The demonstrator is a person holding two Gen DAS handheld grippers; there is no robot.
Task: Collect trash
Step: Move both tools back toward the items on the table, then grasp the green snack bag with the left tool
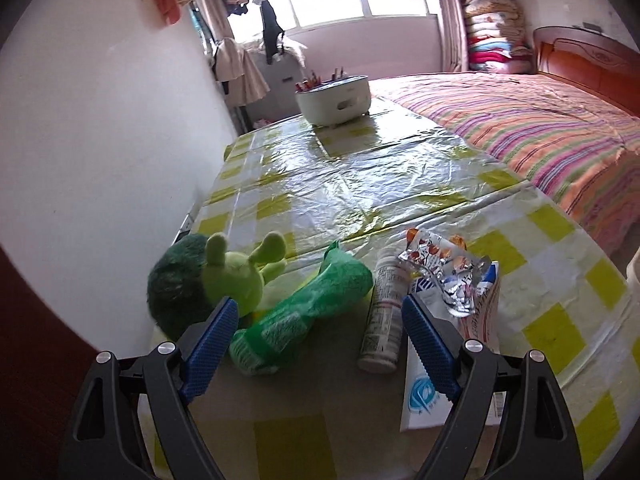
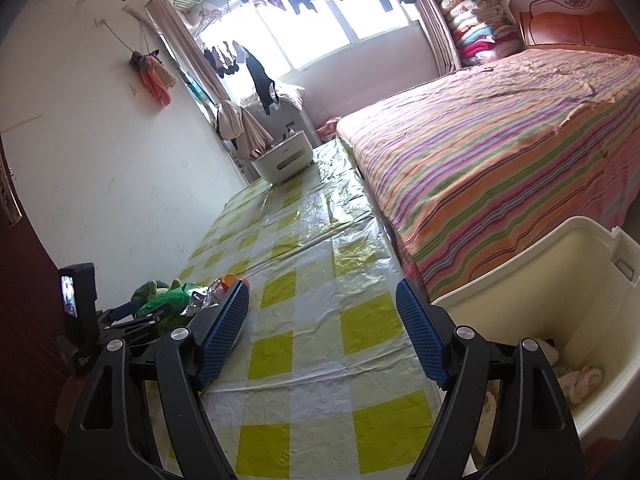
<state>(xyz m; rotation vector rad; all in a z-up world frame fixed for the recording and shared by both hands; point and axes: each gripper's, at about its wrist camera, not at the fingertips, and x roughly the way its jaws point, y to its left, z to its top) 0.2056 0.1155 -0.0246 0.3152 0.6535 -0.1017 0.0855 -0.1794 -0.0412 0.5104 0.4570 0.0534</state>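
Lying on the checked table cover (image 1: 360,184), the trash sits in a tight cluster right in front of your left gripper (image 1: 316,312). Take the white bottle (image 1: 382,312) as your landmark: it lies on its side, cap end toward the camera, just inside the gripper's right finger. Left of the bottle is a green crumpled bag (image 1: 304,308), between the two blue pads, nearly touching the left one. Right of the bottle, a crumpled foil snack wrapper (image 1: 444,268) rests on top of a white and blue carton (image 1: 456,360), which lies flat and runs partly under the right finger. Further left of the bottle, past the bag, a green plush toy (image 1: 212,276) leans against the bag's far side, beside the wall. Far behind the bottle, at the table's other end, stands a white round container (image 1: 334,98) with small items sticking out of it. Right of the table lies a bed with a striped sheet (image 1: 540,128).

Your left jaws are spread wide, holding nothing; bag and bottle both lie in the gap.

Your right gripper (image 2: 322,336) hovers over bare table cover well to the right of the bottle, jaws also spread, nothing between them. Just right of it is a white bin (image 2: 560,264) off the table edge, with some crumpled pale items (image 2: 580,380) at the bottom. In the right wrist view the cluster shows only as small shapes at far left, partly hidden by the left finger.
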